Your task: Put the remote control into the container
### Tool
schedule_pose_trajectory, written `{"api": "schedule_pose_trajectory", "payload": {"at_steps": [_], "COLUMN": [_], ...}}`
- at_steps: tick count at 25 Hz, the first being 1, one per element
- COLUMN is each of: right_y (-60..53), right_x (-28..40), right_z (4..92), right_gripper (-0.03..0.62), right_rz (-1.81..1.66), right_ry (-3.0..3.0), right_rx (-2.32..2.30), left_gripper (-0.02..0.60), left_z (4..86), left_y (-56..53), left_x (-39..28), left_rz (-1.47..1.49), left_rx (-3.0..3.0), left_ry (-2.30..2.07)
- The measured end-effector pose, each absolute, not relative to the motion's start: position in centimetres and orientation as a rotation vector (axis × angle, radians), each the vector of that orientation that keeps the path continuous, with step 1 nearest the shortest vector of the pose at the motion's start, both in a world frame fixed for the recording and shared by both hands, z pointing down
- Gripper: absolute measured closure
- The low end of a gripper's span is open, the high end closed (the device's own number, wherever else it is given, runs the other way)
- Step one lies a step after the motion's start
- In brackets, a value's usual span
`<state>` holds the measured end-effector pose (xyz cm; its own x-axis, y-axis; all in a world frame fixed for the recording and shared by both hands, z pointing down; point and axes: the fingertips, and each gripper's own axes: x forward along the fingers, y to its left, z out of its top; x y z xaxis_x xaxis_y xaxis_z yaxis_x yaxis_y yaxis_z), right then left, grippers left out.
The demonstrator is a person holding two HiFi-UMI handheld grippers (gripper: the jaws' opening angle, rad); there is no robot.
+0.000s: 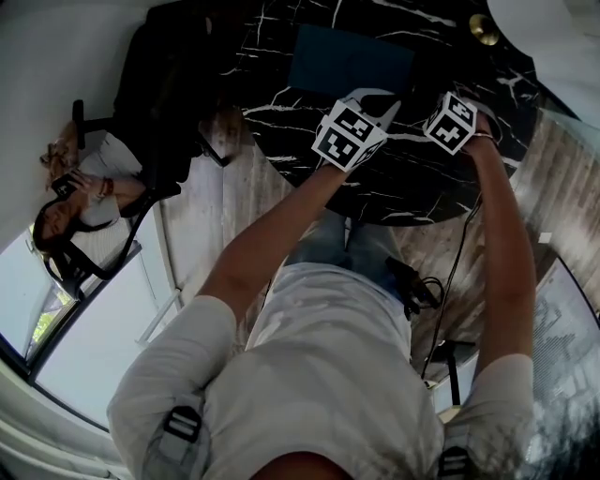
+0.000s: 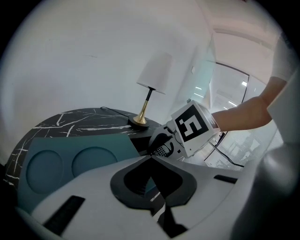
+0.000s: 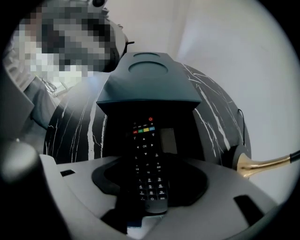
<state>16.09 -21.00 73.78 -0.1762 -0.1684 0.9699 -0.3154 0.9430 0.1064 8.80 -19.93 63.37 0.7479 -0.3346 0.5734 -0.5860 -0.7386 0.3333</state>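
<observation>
The black remote control, with coloured buttons near its far end, lies lengthwise between my right gripper's jaws, which are shut on it. Its far end points at the teal container just ahead on the black marble table. In the left gripper view the container shows two round recesses, and the right gripper holds the remote beside its right edge. My left gripper hovers over the container's near edge, its jaw tips touching with nothing between them. In the head view both grippers sit just short of the container.
A lamp with a white shade and a brass base stands at the table's far right. A person sits off to the left beside a dark chair. A cable hangs down past the table's near edge.
</observation>
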Motion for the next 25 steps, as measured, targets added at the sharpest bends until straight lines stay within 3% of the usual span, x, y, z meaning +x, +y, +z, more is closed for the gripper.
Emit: {"api": "schedule_pose_trajectory", "payload": {"at_steps": [8,17,25], "right_y": [-20.7,-14.3,-5.1], "right_x": [16.7,12.4,8.7], "right_z": [67.6,46.4,33.0], "right_gripper": [0.379,0.386,0.583], "right_rz": [0.132,0.204,0.269], "right_ry": [-1.811,-2.295,-2.640], "right_rx": [0.502,1.022,1.315], "left_gripper": [0.575,0.575,0.575], "left_z": [58.9,44.0,32.9], "left_y": [-17.8,-12.8,-5.2], "left_x": [7.5,5.9,6.0], "left_rz": [0.644,0.363,0.117], "left_rx": [2.496,2.658,2.818], "left_ry": [-0.694,-0.737,-0.713]}}
